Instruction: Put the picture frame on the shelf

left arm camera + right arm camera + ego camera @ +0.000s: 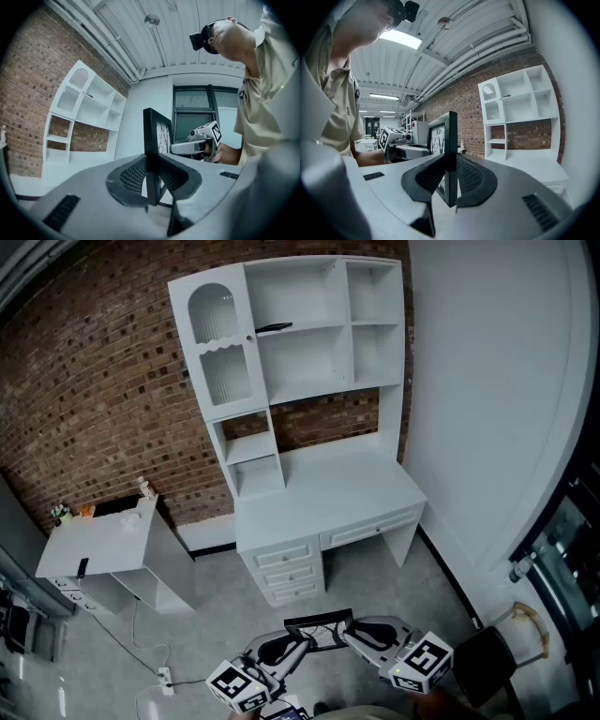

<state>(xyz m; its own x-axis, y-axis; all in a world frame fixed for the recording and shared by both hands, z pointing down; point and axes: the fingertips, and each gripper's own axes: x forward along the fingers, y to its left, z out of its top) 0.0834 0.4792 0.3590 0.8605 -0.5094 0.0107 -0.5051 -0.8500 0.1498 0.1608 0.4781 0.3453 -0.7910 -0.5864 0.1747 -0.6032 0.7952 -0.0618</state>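
Note:
A black picture frame (319,622) hangs low in the head view, in front of the white desk, with a gripper clamped on each end. My left gripper (298,641) is shut on its left edge, and my right gripper (349,630) is shut on its right edge. In the left gripper view the frame (151,140) stands edge-on between the pads of that gripper (152,180). In the right gripper view the frame (449,136) stands the same way in the right gripper (450,178). The white shelf unit (309,393) rises on the desk against the brick wall, well beyond the frame.
The desk top (328,488) has drawers below it. A dark flat object (274,328) lies on an upper shelf. At the left stands a small white table (103,535) with small items on it. A cable and power strip (167,676) lie on the floor. At the right stands a dark chair (487,662).

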